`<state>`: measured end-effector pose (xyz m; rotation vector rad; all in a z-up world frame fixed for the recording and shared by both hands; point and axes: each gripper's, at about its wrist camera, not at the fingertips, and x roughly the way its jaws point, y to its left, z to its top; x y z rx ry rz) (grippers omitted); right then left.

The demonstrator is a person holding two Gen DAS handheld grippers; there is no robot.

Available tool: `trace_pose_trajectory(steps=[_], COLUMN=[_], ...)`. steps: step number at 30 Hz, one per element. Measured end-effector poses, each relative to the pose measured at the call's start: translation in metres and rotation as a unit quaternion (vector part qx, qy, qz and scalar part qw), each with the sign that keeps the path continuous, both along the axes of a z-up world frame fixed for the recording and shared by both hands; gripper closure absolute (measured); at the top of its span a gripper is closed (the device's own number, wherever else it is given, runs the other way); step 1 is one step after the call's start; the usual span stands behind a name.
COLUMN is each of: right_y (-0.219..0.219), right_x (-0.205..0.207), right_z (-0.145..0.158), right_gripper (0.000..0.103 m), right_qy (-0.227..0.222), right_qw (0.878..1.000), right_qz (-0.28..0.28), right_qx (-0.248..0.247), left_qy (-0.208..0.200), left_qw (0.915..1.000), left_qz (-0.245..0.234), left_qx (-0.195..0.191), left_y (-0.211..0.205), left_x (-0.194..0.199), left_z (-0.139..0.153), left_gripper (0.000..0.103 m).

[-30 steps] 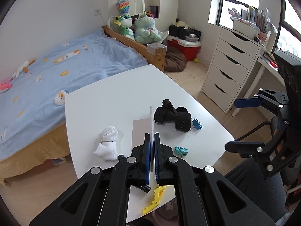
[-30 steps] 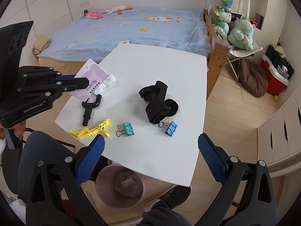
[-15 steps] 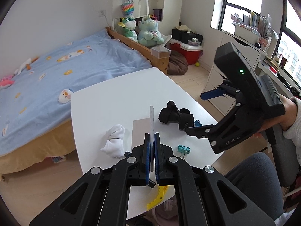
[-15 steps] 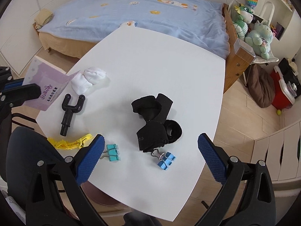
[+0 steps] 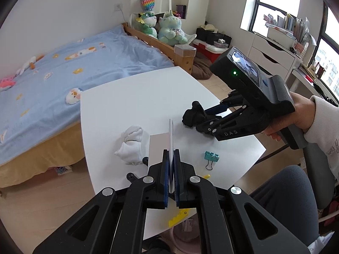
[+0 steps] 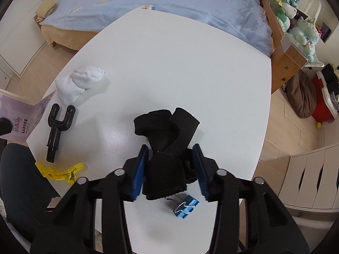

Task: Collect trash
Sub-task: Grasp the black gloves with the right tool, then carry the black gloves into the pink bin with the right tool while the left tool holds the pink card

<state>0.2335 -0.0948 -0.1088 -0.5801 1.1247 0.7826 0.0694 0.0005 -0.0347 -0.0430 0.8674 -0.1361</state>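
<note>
My left gripper (image 5: 171, 165) was clamped tight on a thin card (image 5: 170, 135), held edge-on above the near part of the table (image 5: 135, 105). In the right view the same card (image 6: 23, 114) showed lilac with print, at the table's left edge.

My right gripper (image 6: 169, 169) pointed steeply down over the black wrap (image 6: 167, 139), jaws closing with the wrap between them. The left pad (image 6: 139, 169) sat at the fabric; the right pad looked just clear of it, so no firm grip that I could confirm. From the left view, my right hand (image 5: 300, 114) held that gripper (image 5: 201, 122) at the wrap (image 5: 190, 116) on the table's right side.

Table was white, matte, rounded corners. On it: white sock ball (image 6: 80, 84) far left, black Y-shaped part (image 6: 57, 131) near it, yellow clip (image 6: 61, 171) at the near-left edge, blue binder clip (image 6: 186, 207) just nearer than the wrap, teal binder clip (image 5: 211, 156) near right in the left view. A pink bin (image 5: 186, 232) sat under the near edge, partly hidden.

Room: bed with blue blanket (image 6: 169, 0) beyond the table, plush toys (image 5: 161, 27) at the bed's end, white drawers (image 5: 273, 59) under the window on the right, red box (image 6: 326, 103) on the wood floor (image 6: 292, 127).
</note>
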Motion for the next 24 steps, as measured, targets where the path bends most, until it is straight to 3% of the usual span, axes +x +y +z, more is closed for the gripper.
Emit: trace_pose_trajectory(steps=[5, 11, 24], right_y=[-0.002, -0.013, -0.052], right_x=[-0.003, -0.016, -0.095], right_z=[0.006, 0.032, 0.105], right_gripper=[0.076, 0.077, 0.077], right_qy=[-0.009, -0.028, -0.065], right_qw=[1.000, 0.998, 0.988], right_qz=[-0.003, -0.008, 0.001], right_qx=[0.011, 0.047, 0.137], left_qy=[-0.001, -0.003, -0.009], left_qw=[1.0000, 1.0000, 0.9999], left_qz=[-0.001, -0.003, -0.008], left_qx=[-0.002, -0.001, -0.007], left_y=[-0.001, -0.003, -0.011], left_x=[-0.001, -0.005, -0.032], left_z=[-0.001, 0.003, 0.015], left_gripper=[0.099, 0.099, 0.099])
